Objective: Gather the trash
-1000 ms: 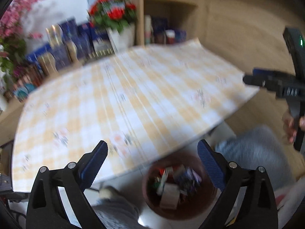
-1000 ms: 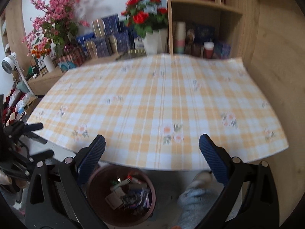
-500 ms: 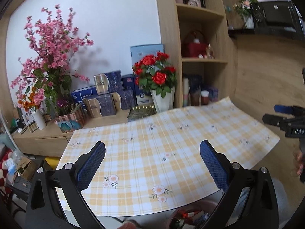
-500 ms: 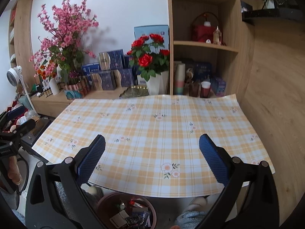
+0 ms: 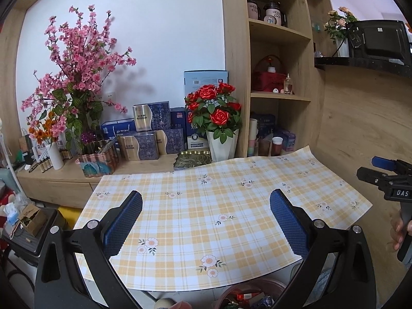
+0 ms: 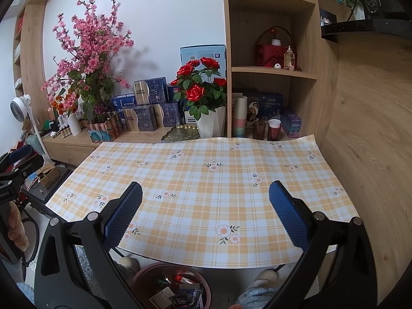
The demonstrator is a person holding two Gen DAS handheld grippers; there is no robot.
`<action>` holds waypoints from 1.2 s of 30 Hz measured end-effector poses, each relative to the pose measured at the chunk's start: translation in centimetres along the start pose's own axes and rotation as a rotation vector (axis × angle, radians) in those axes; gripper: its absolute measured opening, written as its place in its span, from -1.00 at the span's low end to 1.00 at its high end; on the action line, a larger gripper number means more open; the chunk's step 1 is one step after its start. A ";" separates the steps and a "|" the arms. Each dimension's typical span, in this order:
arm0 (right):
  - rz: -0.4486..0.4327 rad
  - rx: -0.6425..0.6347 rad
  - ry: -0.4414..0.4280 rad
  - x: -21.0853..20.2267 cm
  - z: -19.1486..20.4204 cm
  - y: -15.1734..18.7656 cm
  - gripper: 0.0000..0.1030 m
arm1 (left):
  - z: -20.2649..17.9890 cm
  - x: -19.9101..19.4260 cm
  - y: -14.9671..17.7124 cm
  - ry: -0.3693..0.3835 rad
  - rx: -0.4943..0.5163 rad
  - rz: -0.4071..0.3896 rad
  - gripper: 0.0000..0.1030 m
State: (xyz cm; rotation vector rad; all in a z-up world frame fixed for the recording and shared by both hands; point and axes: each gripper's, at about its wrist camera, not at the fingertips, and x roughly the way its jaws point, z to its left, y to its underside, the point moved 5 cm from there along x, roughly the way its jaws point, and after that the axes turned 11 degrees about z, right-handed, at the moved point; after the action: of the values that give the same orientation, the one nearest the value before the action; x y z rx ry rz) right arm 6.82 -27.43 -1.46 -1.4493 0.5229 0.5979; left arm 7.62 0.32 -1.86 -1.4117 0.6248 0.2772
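We hold both sets of tongs level over the checked tabletop (image 6: 206,180): left tongs (image 5: 206,221) spread apart with nothing between them, right tongs (image 6: 206,216) spread apart too. At the bottom of the right wrist frame sits the brown bin (image 6: 206,287) on the floor, trash (image 6: 177,293) inside, half tucked under the tabletop's near edge.
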 end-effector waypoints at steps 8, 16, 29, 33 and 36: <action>-0.008 0.006 0.005 -0.5 -0.6 0.0 0.89 | -0.4 -0.2 0.0 0.010 -0.005 -0.008 0.88; 0.003 0.012 0.007 -0.5 -0.8 0.3 0.89 | -0.8 0.0 0.1 0.007 0.007 -0.001 0.88; 0.006 0.000 0.000 -0.3 0.0 0.6 0.89 | -0.4 0.1 0.3 -0.009 0.003 0.007 0.88; 0.010 -0.005 0.004 -0.2 0.2 0.6 0.89 | -0.4 0.3 0.5 -0.006 0.002 0.015 0.88; 0.010 -0.002 0.004 -0.2 0.1 0.6 0.89 | -0.4 0.4 0.6 -0.012 0.002 0.019 0.88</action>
State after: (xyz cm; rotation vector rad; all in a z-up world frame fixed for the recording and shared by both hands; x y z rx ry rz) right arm 6.27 -27.29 -1.77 -1.4512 0.5330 0.6038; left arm 7.52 -0.02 -2.54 -1.4013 0.6293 0.2998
